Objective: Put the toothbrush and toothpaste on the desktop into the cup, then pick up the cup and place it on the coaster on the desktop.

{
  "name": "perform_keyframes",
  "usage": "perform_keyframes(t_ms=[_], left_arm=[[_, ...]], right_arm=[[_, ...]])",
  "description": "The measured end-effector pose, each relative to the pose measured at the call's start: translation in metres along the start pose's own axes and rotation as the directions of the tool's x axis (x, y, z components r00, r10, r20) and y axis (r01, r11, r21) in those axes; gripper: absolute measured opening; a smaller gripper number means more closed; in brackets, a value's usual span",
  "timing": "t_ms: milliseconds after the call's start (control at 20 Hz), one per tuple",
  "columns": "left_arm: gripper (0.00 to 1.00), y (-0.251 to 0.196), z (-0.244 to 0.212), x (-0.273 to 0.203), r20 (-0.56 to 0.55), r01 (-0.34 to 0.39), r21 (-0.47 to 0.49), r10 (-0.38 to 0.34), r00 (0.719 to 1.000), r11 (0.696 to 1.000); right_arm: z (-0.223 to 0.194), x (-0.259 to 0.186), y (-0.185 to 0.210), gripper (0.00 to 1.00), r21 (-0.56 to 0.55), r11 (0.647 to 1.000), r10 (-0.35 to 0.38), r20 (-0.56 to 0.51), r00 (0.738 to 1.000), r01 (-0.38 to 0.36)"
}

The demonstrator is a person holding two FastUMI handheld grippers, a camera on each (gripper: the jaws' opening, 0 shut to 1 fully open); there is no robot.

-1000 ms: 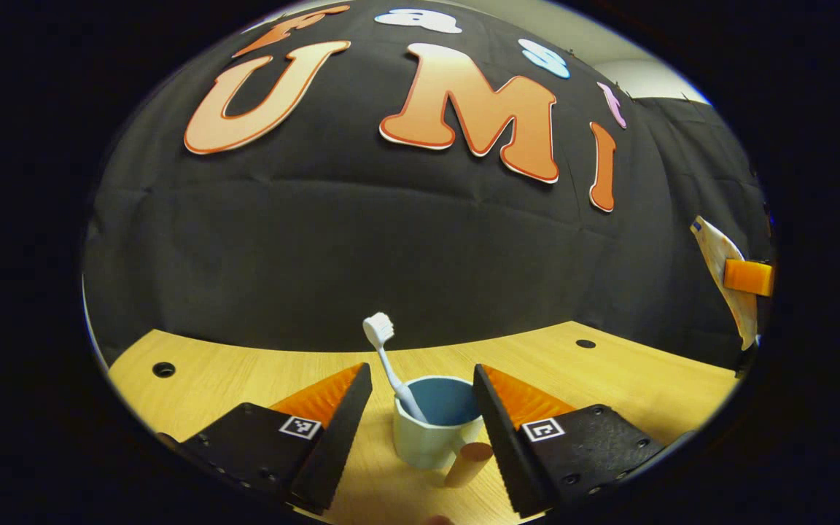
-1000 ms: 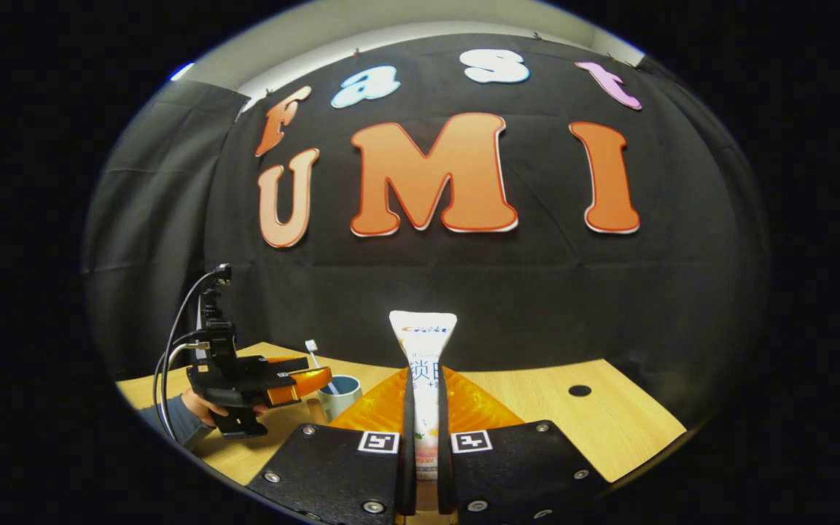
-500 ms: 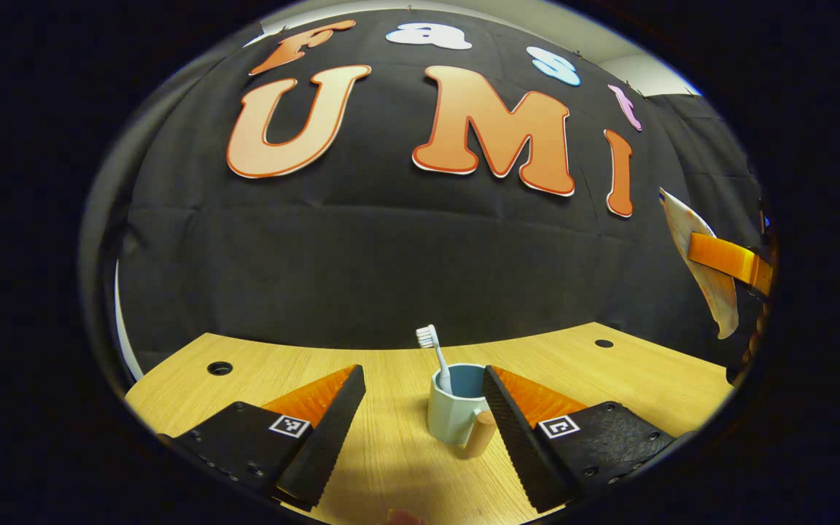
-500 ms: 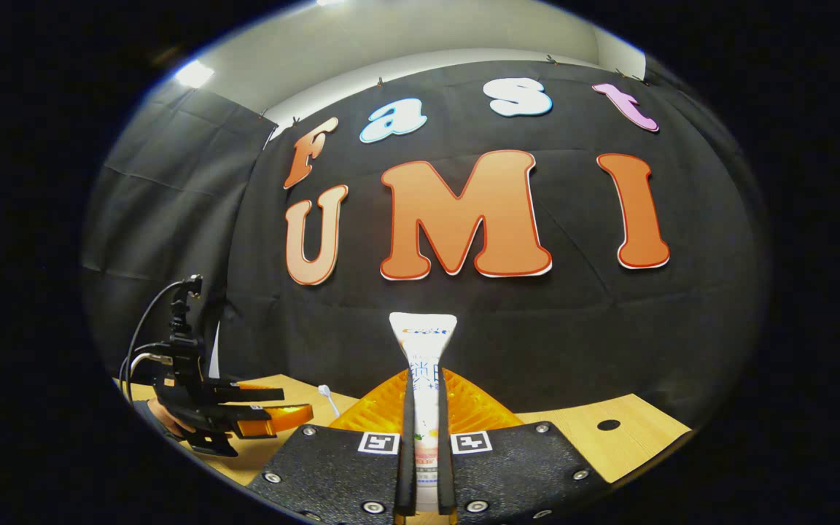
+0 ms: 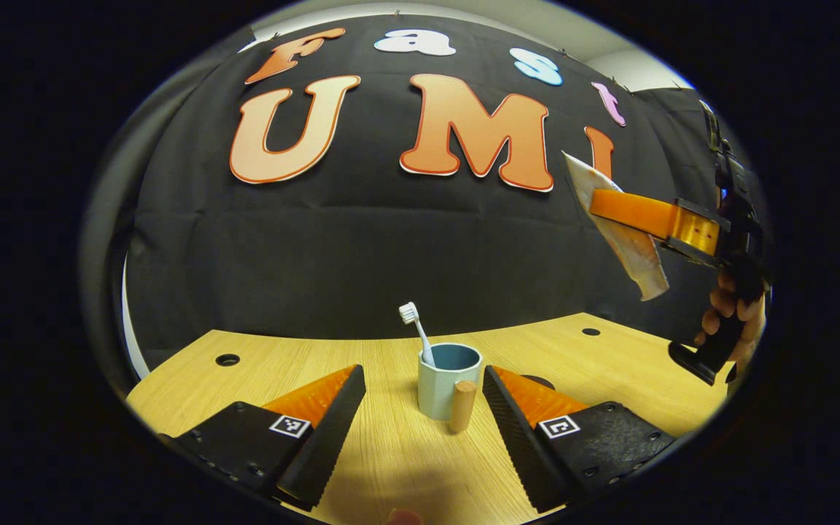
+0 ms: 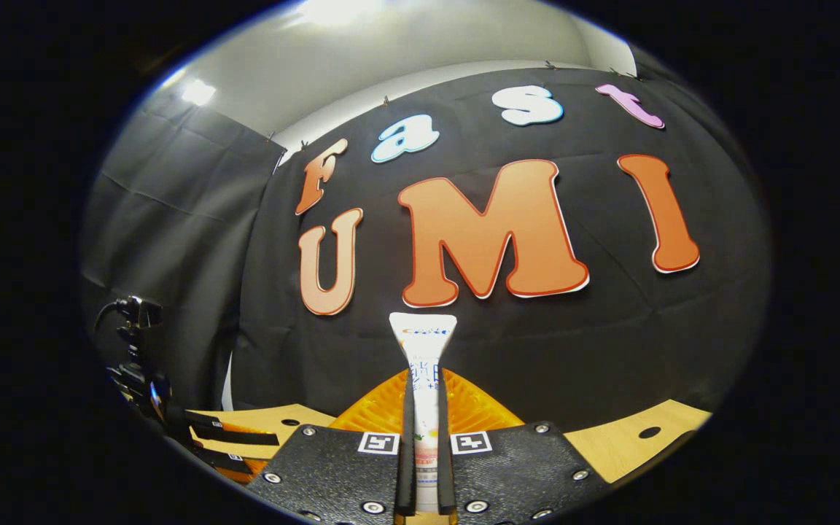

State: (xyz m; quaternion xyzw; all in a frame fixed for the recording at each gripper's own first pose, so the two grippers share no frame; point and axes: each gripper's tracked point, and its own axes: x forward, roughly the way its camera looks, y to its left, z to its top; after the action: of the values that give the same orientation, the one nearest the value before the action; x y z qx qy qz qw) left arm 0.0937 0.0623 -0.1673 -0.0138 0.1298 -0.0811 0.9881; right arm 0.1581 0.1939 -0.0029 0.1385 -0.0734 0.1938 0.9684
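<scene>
A pale blue-green cup (image 5: 442,383) with a wooden handle (image 5: 461,405) stands on the wooden desk (image 5: 391,467). A white toothbrush (image 5: 420,337) leans in it, head up. My left gripper (image 5: 424,430) is open, low over the desk, its fingers on either side of the cup and short of it. A white toothpaste tube (image 6: 424,357) stands upright with my right gripper (image 6: 424,394) shut on it. In the left gripper view that right gripper (image 5: 653,219) hangs high at the right with the tube (image 5: 620,233) tilted, above and right of the cup.
A hand (image 5: 733,321) holds the right gripper's grip. A dark round patch (image 5: 537,380), perhaps the coaster, peeks from behind my left gripper's right finger. The desk has small holes (image 5: 227,359) (image 5: 590,332). The left gripper (image 6: 223,437) sits low left in the right gripper view.
My right gripper has risen with the toothpaste and swung in toward the cup. My left gripper has drawn back from the cup, still open, leaving the toothbrush standing in it.
</scene>
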Motion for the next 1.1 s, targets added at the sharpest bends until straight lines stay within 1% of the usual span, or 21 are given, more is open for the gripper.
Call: perform_keyframes(t_ms=[100,200,250,400,600,800,1000,1100], left_arm=[[0.98,0.003,-0.004,-0.001,-0.003,-0.001,-0.011,0.001,1.000,1.000],[0.97,0.011,-0.006,0.001,0.020,-0.009,-0.025,0.010,1.000,1.000],[0.97,0.015,-0.011,0.003,0.009,-0.016,-0.020,0.016,1.000,1.000],[0.98,0.028,-0.026,0.006,-0.016,-0.044,-0.022,0.043,0.999,0.999],[0.97,0.029,-0.036,0.013,-0.052,-0.046,-0.030,0.044,0.998,0.998],[0.97,0.034,-0.048,0.016,-0.072,-0.057,-0.029,0.054,0.996,0.998],[0.97,0.037,-0.057,0.018,-0.093,-0.063,-0.032,0.060,0.994,0.997],[0.97,0.037,-0.058,0.018,-0.098,-0.061,-0.037,0.057,0.994,0.997]], right_arm=[[-0.003,0.012,0.010,0.11,0.025,0.999,0.027,0.014,1.000,-0.027],[-0.013,0.025,0.017,0.12,0.064,0.997,0.046,0.014,0.999,-0.046],[-0.018,0.032,0.020,0.12,0.081,0.995,0.051,0.012,0.999,-0.052],[-0.035,0.049,0.023,0.11,0.121,0.991,0.058,-0.001,0.998,-0.057],[-0.052,0.072,0.025,0.11,0.174,0.983,0.063,-0.008,0.998,-0.060],[-0.074,0.093,0.032,0.11,0.201,0.976,0.092,-0.018,0.996,-0.087],[-0.109,0.112,0.040,0.11,0.199,0.974,0.124,-0.073,0.990,-0.107],[-0.121,0.120,0.042,0.12,0.202,0.973,0.133,-0.083,0.988,-0.115]])
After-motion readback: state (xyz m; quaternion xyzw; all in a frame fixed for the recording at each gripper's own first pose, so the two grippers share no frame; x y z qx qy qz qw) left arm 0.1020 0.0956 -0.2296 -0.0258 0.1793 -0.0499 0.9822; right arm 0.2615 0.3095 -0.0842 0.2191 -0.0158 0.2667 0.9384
